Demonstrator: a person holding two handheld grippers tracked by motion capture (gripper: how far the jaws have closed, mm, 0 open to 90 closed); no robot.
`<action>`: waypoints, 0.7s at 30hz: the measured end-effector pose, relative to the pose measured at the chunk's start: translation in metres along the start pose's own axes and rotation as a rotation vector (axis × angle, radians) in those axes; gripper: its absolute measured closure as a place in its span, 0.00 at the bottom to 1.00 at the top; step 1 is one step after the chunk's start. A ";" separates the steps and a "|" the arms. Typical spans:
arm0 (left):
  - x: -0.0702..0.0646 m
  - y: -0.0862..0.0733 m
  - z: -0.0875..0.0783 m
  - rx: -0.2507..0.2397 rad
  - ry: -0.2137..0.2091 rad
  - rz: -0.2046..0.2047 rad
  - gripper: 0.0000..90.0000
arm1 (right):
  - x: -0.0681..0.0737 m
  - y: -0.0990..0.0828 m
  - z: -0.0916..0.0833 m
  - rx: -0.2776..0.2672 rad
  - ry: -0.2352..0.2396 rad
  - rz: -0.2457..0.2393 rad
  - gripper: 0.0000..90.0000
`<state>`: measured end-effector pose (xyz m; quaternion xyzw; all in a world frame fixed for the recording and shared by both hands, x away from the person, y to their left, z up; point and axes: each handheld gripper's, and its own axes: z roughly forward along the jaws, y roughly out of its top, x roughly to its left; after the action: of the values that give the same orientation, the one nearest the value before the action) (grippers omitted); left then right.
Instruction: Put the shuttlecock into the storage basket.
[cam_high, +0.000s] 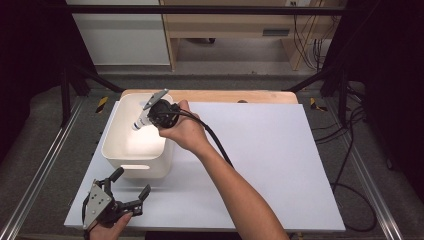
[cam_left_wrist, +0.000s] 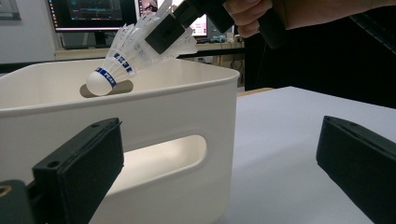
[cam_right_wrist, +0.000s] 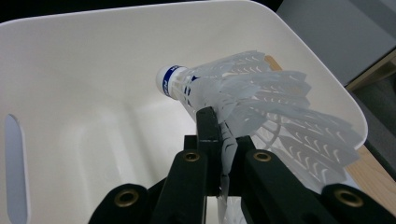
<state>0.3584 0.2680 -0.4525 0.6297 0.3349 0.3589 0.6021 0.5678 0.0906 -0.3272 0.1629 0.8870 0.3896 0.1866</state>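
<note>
From above, we see the right gripper over the white tub, pinching the birdie. The left gripper waits near the tub's front wall, jaws wide apart and holding nothing.

From the left gripper, we see its 2 jaws spread wide, and the birdie tilted just above the tub's rim.

From the right gripper, we see the jaws squeezed tight on the birdie's feathers, its round tip pointing into the tub.
</note>
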 end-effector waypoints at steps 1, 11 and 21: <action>0.000 0.000 0.000 0.000 0.000 -0.001 0.01 | 0.000 0.000 0.001 0.002 0.001 0.000 0.99; 0.000 0.000 0.000 -0.001 -0.003 0.001 0.01 | 0.002 0.002 0.005 0.006 0.008 0.001 0.99; -0.001 0.000 0.000 0.000 -0.004 0.001 0.01 | 0.004 0.003 0.006 0.004 0.014 -0.003 0.99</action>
<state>0.3583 0.2670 -0.4524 0.6305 0.3332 0.3580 0.6027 0.5676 0.0981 -0.3302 0.1594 0.8893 0.3888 0.1806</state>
